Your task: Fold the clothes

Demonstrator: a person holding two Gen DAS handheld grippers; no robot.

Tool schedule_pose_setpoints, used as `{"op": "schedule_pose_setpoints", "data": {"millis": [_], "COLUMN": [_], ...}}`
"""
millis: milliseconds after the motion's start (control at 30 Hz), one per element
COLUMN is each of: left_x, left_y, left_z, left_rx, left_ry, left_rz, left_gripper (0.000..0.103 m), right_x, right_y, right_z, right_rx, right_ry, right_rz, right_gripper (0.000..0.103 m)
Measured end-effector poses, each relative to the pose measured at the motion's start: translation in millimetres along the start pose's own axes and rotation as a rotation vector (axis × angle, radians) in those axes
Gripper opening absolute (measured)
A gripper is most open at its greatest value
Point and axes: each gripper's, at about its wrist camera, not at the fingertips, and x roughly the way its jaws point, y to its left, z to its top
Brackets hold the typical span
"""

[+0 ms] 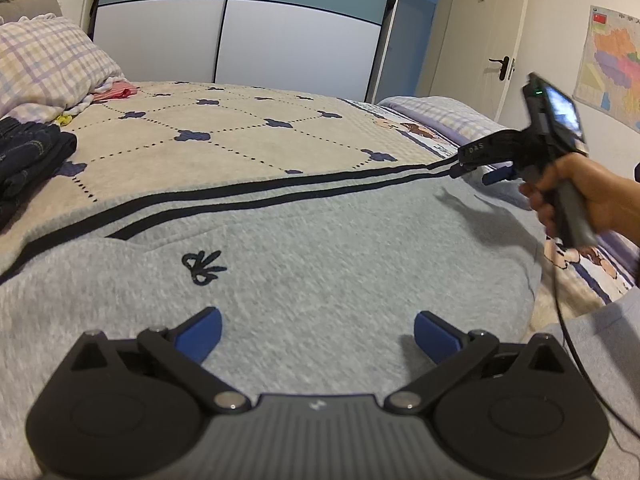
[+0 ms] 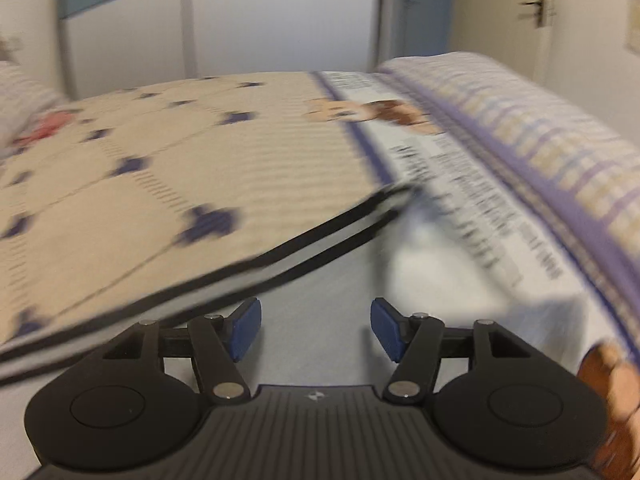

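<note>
Left wrist view: a grey knit sweatshirt with two dark hem stripes (image 1: 320, 232) lies spread on the quilted bed (image 1: 240, 132), both hand-held grippers, left (image 1: 318, 334) and right (image 1: 476, 172), wide and empty, the fold seemingly calling next for an edge grasp.

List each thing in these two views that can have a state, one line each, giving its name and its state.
Grey sweatshirt: spread flat on the bed, unfolded.
Left gripper: open, nothing between its pads.
Right gripper: open, holding nothing.
Dark jeans: folded, at the bed's left edge.
Wardrobe doors: closed.
</note>
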Motion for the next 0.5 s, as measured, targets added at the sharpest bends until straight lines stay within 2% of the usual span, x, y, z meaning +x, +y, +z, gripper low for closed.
{"op": "schedule_pose_setpoints", "data": {"millis": [167, 267, 367, 500], "left_x": [0, 0, 1, 1], "left_y": [-1, 0, -1, -1], "left_z": [0, 0, 0, 0], "left_rx": [0.006, 0.003, 0.005, 0.007], "left_ry": [0.002, 0.002, 0.002, 0.004], "left_rz": [0.005, 0.003, 0.005, 0.006], "left_gripper": [0.103, 0.103, 0.103, 0.103], "right_x": [-32, -32, -27, -27], "right_y": [32, 37, 29, -6], "right_z": [-26, -39, -50, -53], "right_rx": [-0.113, -0.125, -0.153, -0.138], "right_ry": [-0.029, 0.024, 0.034, 0.031], "right_rz": [0.067, 0.135, 0.116, 0.085], "right_gripper": [0.065, 0.065, 0.065, 0.068]}}
